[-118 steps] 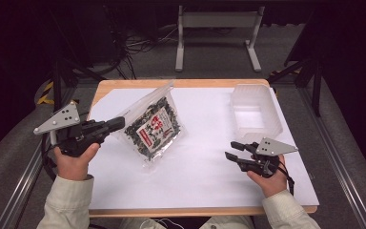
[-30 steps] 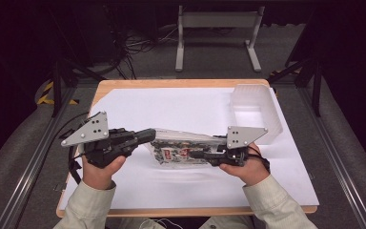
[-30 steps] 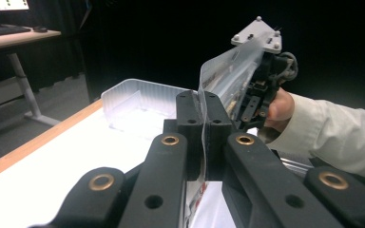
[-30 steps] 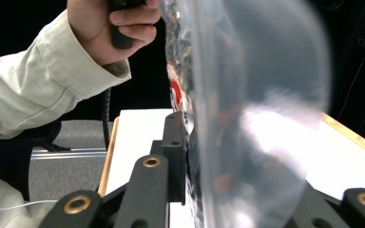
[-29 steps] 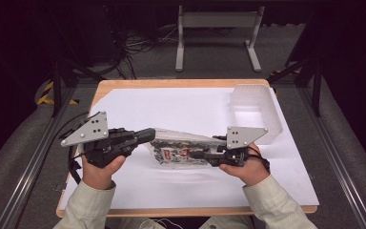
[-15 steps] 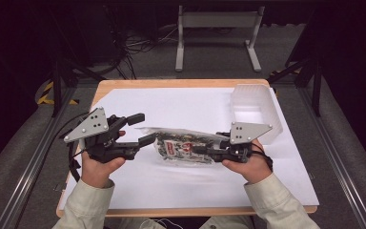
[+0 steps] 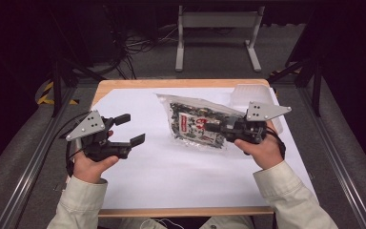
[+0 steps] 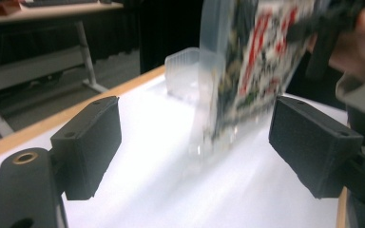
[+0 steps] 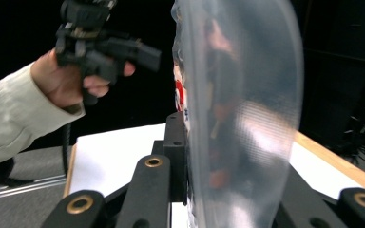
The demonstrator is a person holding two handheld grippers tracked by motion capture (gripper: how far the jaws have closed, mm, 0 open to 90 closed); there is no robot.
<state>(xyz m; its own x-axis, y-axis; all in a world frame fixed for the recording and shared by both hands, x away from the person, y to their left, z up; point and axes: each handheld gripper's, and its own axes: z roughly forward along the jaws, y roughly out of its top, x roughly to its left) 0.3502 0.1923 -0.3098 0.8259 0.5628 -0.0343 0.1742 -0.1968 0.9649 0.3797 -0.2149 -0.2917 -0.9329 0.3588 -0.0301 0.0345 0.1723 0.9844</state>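
The right tongs (image 7: 208, 127) pinch the bag (image 7: 195, 125), a clear pouch of dark bits with a red label, by its right-hand edge; in the right gripper view their black jaws are pressed flat on the film (image 9: 240, 118) and nothing else is between them. The bag hangs off the worktop (image 7: 181, 181), lifted at about one o'clock from the sheet's centre, its long axis running roughly from ten to four o'clock in the high view, the free end toward ten. The left tongs (image 7: 129, 129) stand spread and empty, having just been opening, well apart from the bag at about nine o'clock from it; their own view shows the two pads (image 8: 88, 142) wide with the bag (image 8: 252, 61) dangling ahead, nearer the right-hand pad and beyond both. So the right hand has the bag and the left is clear of it. A clear tub (image 7: 255, 93) sits just behind the right hand, at twelve o'clock from it and partly hidden by the bag. I judge the coming move to be carrying the bag toward that tub; what matters is that the tub lies behind the hand, on the far side from the bag's hanging end.
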